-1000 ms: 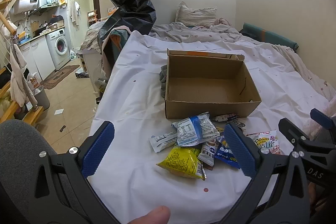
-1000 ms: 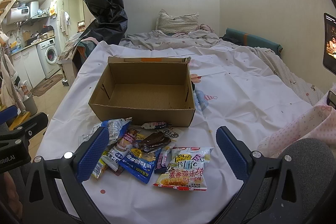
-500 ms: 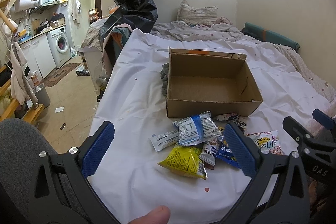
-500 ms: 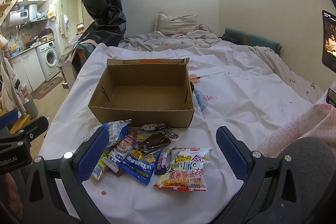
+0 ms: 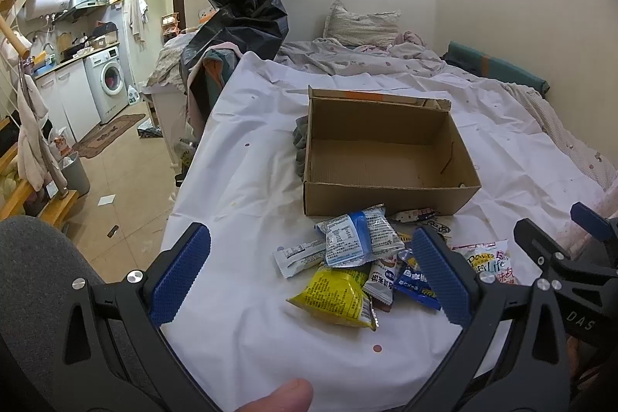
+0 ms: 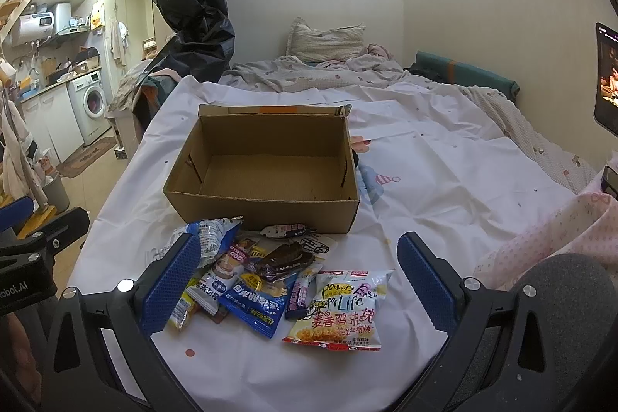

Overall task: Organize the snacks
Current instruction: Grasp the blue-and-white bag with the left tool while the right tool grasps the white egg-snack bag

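Cardboard box [image 5: 390, 157], open-topped and with nothing visible inside, sits on a white sheet [image 5: 247, 188] spread over the bed. Just in front of its near wall lies a loose heap of snack packets, some overlapping. In the left wrist view a blue-and-white packet [image 5: 357, 238] lies nearest the box, a yellow packet [image 5: 334, 294] sits closest to the camera, and a small white sachet [image 5: 299, 257] lies at the heap's left edge. The right wrist view shows a large white packet printed "Life" [image 6: 340, 307] at the right of the heap, a dark blue packet [image 6: 257, 307] beside it, and a brown wrapped bar [image 6: 286, 257] lying on top of the others.

Both tools hover above the sheet short of the heap, touching nothing. The left gripper [image 5: 309, 278] has its jaws wide apart, the blue ridged pads [image 5: 179, 273] flanking the heap. The right gripper [image 6: 295, 286] also has its jaws spread wide, holding nothing. A thumb tip [image 5: 282, 396] shows at the bottom edge of the left wrist view.

A pillow [image 6: 326, 39] lies at the far end of the bed, and a washing machine [image 5: 108, 83] stands in the kitchen area to the left.
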Demonstrator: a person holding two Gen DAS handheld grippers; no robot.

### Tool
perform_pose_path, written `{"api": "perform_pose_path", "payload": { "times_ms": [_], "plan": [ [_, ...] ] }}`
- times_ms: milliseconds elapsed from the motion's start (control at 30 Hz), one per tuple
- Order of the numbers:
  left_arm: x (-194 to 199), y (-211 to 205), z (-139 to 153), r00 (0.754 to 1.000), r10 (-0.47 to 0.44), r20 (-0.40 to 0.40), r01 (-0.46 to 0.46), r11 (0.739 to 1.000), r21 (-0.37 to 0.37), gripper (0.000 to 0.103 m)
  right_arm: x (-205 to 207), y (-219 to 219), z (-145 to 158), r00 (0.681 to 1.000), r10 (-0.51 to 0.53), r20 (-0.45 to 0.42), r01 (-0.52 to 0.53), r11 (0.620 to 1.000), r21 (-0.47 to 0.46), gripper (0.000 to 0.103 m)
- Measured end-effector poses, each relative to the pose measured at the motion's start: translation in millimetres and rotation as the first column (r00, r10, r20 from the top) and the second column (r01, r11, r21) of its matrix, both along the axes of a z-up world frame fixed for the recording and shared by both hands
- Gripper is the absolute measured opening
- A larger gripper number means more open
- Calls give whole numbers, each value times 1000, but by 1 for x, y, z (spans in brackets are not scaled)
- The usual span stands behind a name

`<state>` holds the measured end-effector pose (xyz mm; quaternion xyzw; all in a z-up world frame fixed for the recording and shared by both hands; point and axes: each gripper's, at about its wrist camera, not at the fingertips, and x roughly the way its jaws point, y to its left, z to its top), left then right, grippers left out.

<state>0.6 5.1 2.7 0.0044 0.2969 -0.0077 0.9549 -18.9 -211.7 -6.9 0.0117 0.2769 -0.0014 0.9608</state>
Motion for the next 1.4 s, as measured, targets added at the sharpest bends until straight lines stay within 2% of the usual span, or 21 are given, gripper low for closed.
{"api": "perform_pose_path", "payload": {
  "times_ms": [267,400,467,500,600,633,700,733,767,833,933,967,1033,1133,1200,1300,1400],
  "plan": [
    [2,0,-1,1000,11,-13,-11,1000,5,103,1,-1,1,1000,2,-12,-2,1000,10,103],
    [17,4,3,997,-6,-80,4,1000,-16,103,19,-22,9,996,20,-86,-11,995,101,103],
    [34,8,5,991,11,-135,-13,1000,-8,103,39,-43,15,989,14,-148,9,987,158,103],
    [44,11,4,986,16,-168,-19,1000,-14,103,54,-57,14,977,9,-214,33,980,195,103],
    [69,14,0,966,24,-258,-30,999,-21,103,84,-84,-6,923,25,-383,97,951,295,103],
    [79,15,-4,957,24,-287,-32,999,-21,103,94,-92,-19,892,27,-451,133,938,320,103],
    [96,16,-10,940,28,-341,-37,999,-20,103,111,-103,-58,793,52,-606,204,916,346,103],
    [104,16,-15,928,28,-370,-39,999,-24,103,113,-104,-69,769,60,-637,216,913,347,103],
    [109,18,-19,919,24,-394,-40,999,-32,103,119,-106,-87,728,74,-682,230,910,344,103],
    [122,22,-30,892,17,-451,-54,996,-70,103,125,-107,-113,675,83,-733,252,908,335,102],
    [135,27,-41,861,16,-508,-78,992,-100,103,133,-109,-140,610,122,-783,284,888,361,89],
    [137,28,-43,857,23,-515,-86,991,-100,103,134,-110,-145,595,132,-793,297,881,369,83],
    [141,29,-48,851,37,-523,-103,990,-97,103,136,-111,-156,574,141,-807,318,869,378,78],
    [146,30,-54,837,31,-547,-106,989,-105,103,137,-109,-161,570,145,-808,307,875,374,67],
    [148,30,-60,825,27,-564,-108,988,-112,103,136,-110,-158,580,151,-800,297,875,381,51],
    [152,30,-64,815,19,-579,-109,987,-121,103,133,-113,-153,590,144,-794,295,877,379,41],
    [153,30,-65,809,15,-588,-107,987,-122,103,127,-116,-137,616,140,-775,284,878,384,31]
  ]
}}
